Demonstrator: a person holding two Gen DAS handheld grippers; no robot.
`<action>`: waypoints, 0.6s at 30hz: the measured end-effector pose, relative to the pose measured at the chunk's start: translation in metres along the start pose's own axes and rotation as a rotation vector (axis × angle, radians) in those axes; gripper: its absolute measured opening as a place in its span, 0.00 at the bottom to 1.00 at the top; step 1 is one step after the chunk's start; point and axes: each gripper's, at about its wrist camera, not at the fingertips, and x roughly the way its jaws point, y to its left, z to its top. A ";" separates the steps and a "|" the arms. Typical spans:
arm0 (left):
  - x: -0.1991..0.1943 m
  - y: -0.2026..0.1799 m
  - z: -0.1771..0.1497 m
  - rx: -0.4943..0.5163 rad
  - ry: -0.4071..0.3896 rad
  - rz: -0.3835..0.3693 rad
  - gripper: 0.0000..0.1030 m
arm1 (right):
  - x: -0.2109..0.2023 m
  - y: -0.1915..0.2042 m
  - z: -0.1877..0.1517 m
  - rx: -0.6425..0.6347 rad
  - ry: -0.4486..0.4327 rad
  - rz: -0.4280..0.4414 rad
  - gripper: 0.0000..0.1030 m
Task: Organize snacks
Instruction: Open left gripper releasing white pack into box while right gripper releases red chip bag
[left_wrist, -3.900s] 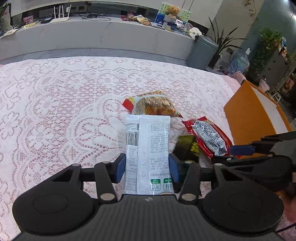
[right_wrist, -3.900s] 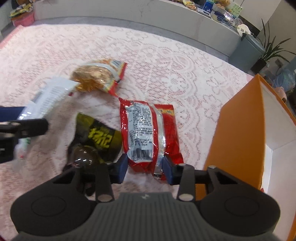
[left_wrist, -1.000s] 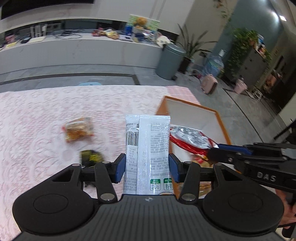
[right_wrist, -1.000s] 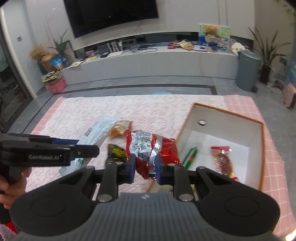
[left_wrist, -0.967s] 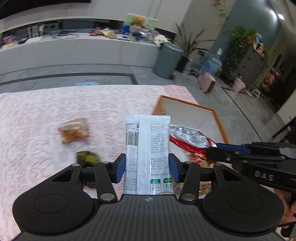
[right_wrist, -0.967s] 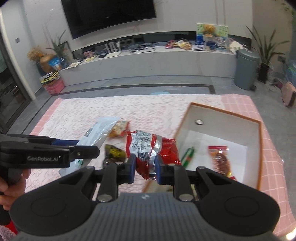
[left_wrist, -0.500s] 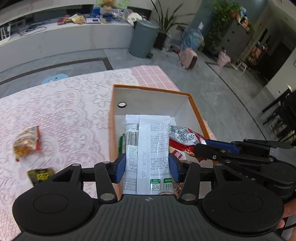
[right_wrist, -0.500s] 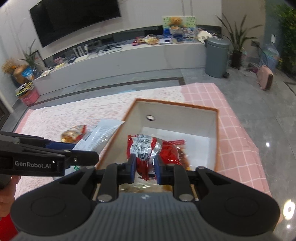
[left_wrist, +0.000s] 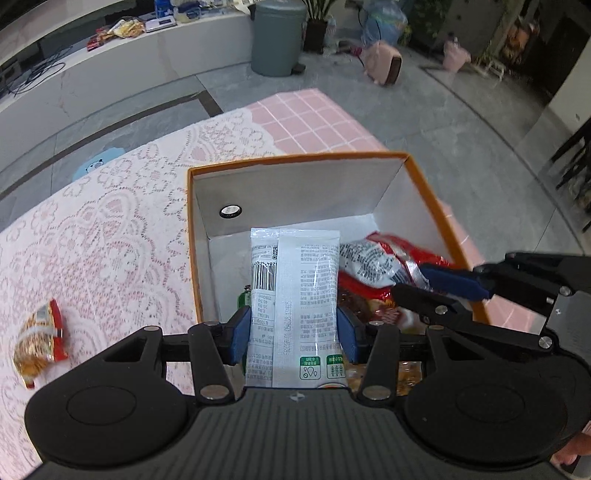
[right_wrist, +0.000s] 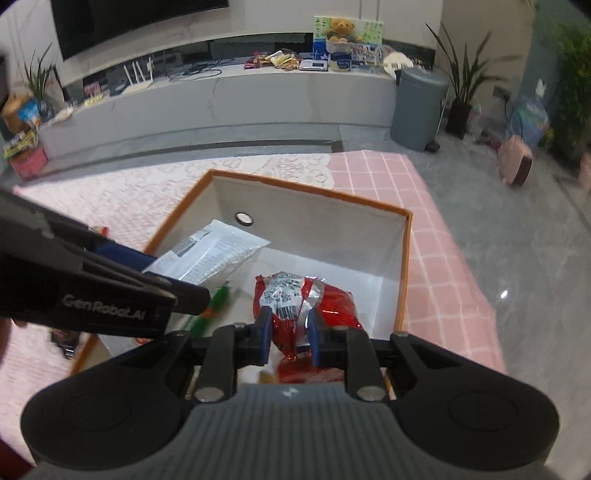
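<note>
Counter (left_wrist: 110, 229) is wearing a white lace cloth over a pink checked one; the pink shows at the far right corner. Orange box (left_wrist: 424, 184) with white inner walls is sitting at the right end of the counter, open top, a round metal eyelet (left_wrist: 230, 211) on its far wall.

Left tool (left_wrist: 293, 328) is hanging over the box's near left part, tilted down, its blue pads pinching a white snack packet (left_wrist: 295, 295) by both long edges; the packet is sticking out forward over the box interior, barcode side up. In the right wrist view the same packet (right_wrist: 210, 254) is poking in over the box's left rim.

Right tool (right_wrist: 288, 332) is over the box's near right part, pads squeezed nearly together on a red and silver snack bag (right_wrist: 303, 299), bunching its near end. The bag is hanging inside the box opening; can't tell if it is touching the bottom.

On the box floor: a green stick packet (right_wrist: 212, 302) lying near the left wall, and an orange-red packet (left_wrist: 369, 306) under the red bag, mostly hidden.

A red and gold snack pack (left_wrist: 38, 343) is lying on the lace, well left of the box, near the counter's near edge.
</note>
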 end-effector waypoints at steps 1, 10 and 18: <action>0.004 0.000 0.001 0.012 0.009 0.003 0.54 | 0.006 0.000 0.000 -0.022 0.000 -0.005 0.17; 0.028 -0.007 0.007 0.132 0.056 0.063 0.54 | 0.036 0.003 -0.004 -0.117 0.051 0.018 0.17; 0.039 -0.012 0.006 0.175 0.075 0.073 0.54 | 0.059 0.003 -0.011 -0.166 0.123 0.004 0.22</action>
